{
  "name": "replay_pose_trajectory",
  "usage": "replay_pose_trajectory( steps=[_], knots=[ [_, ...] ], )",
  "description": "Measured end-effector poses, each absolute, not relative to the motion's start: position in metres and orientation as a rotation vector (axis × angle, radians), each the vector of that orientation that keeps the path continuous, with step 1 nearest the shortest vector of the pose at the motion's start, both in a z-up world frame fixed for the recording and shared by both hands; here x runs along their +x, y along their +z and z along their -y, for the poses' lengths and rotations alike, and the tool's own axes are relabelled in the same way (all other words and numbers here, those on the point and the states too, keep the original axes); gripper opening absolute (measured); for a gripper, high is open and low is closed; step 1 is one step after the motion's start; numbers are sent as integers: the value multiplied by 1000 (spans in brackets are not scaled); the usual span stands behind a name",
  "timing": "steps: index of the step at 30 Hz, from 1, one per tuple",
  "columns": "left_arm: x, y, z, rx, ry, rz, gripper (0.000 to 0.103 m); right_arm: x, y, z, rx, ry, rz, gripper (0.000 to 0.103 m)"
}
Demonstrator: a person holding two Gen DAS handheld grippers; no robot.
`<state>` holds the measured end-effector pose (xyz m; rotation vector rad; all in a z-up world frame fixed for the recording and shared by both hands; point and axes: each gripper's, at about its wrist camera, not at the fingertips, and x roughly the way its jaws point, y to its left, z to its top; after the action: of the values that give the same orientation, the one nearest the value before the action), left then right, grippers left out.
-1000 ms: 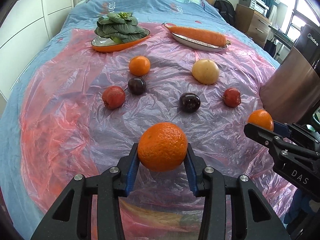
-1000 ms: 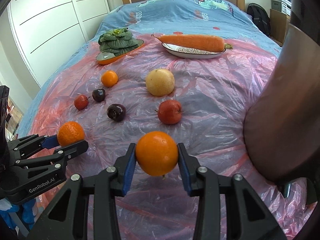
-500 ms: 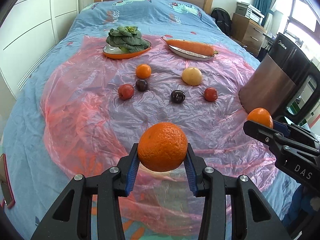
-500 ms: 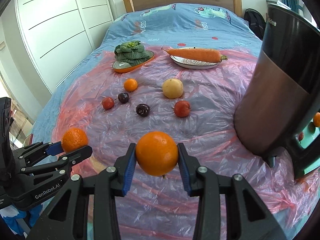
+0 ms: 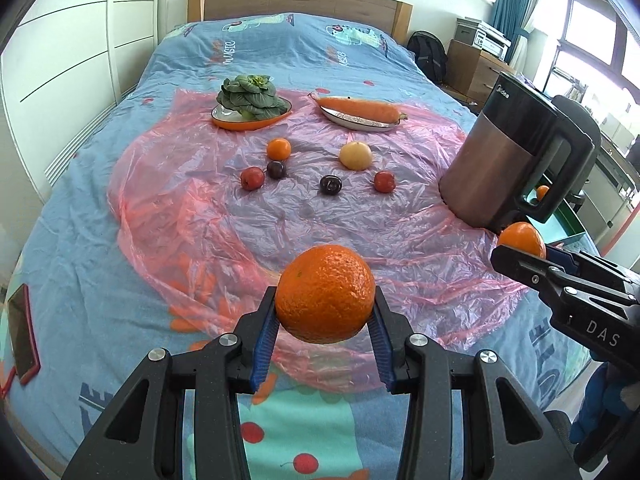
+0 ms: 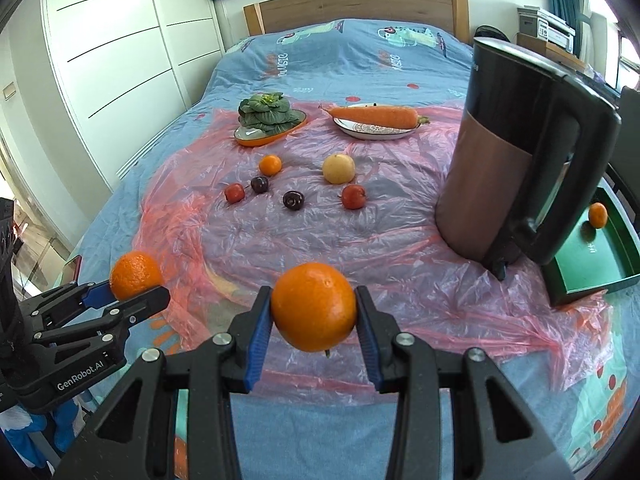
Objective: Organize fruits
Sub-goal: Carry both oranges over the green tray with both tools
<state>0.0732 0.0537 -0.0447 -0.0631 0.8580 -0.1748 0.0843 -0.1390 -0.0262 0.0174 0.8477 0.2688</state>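
Left of the kettle [image 6: 516, 152], both grippers carry fruit clear of the bed: left gripper [image 5: 325, 338] pinches one orange [image 5: 325, 294], right gripper [image 6: 314, 338] another [image 6: 314, 306], likely bound for the green tray [image 6: 624, 280] behind the kettle.

Crinkled glossy pink plastic sheet [image 5: 304, 216] over a matt cloth bedspread [image 5: 280, 52]; brushed-metal kettle [image 6: 484, 184]; wooden headboard [image 5: 296, 2].

Bright daylight from the window [image 5: 580, 36] on the right, sharp focus, soft shadows, heavy fisheye warping with dark corners.
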Motion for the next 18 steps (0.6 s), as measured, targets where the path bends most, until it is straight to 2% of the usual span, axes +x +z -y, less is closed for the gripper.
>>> replay_pose_trajectory(
  steps=[10, 18],
  knots=[
    [44, -18, -33, -20, -201, -816, 37, 51, -6, 169, 56, 232, -795, 39],
    [33, -6, 21, 55, -282, -807, 37, 33, 0, 220, 121, 173, -761, 39]
  ],
)
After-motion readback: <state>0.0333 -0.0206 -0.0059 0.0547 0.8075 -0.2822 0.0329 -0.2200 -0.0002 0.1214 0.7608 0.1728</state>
